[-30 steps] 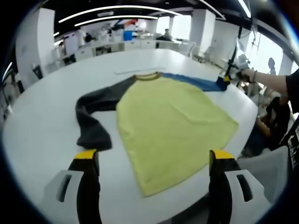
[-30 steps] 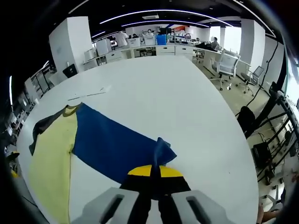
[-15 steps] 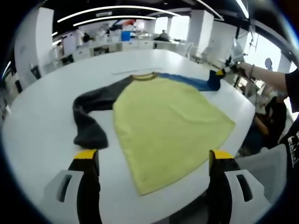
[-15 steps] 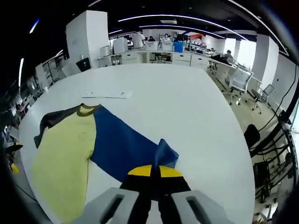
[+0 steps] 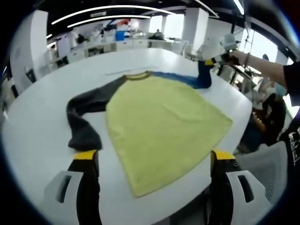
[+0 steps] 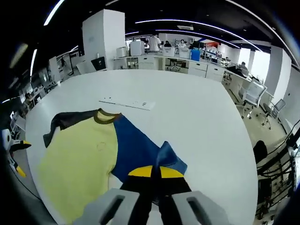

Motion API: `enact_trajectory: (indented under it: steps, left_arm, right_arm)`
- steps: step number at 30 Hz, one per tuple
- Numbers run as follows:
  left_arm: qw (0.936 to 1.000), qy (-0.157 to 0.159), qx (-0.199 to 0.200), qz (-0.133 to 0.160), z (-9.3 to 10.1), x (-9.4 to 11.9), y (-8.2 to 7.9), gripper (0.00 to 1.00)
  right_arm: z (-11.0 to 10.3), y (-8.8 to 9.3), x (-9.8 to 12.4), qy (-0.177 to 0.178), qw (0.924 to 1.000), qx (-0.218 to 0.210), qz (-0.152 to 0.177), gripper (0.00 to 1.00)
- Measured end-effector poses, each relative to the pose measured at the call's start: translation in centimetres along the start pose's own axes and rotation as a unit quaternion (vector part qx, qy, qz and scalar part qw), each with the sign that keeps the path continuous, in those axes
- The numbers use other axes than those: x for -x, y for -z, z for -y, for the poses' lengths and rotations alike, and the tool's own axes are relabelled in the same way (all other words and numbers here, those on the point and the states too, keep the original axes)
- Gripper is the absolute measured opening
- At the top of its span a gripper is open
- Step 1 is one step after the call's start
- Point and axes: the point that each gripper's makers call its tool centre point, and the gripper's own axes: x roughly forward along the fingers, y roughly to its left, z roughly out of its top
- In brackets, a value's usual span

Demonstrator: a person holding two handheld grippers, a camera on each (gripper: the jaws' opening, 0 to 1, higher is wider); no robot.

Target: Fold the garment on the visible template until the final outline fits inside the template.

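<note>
At a white table [image 5: 42, 117], the right tongs [image 6: 153, 172] pinch the blue sleeve [image 6: 136, 150] of a yellow raglan shirt [image 5: 159, 122]; the left tongs [image 5: 152, 161] hover open. Carrying the sleeve low across the body should avoid wrinkles.

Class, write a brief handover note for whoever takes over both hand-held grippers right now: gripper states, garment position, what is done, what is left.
Right hand-held gripper: shut on the blue sleeve, cuff lifted.
Left hand-held gripper: open, holding nothing, near the yellow body hem.
Garment lies flat on the white table; dark sleeve bent beside the body.
Done: blue sleeve grasped.
Left: fold both sleeves and the body. No template outline can be made out.
</note>
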Motion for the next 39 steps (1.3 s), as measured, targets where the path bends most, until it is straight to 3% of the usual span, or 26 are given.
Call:
enact_trajectory:
  steps: [39]
  left_arm:
    - [0.9999, 0.016, -0.003, -0.002, 0.7, -0.2, -0.1, 0.94]
  right_arm:
    - [-9.6, -6.1, -2.5, -0.078, 0.9966, 0.009, 0.027, 0.0]
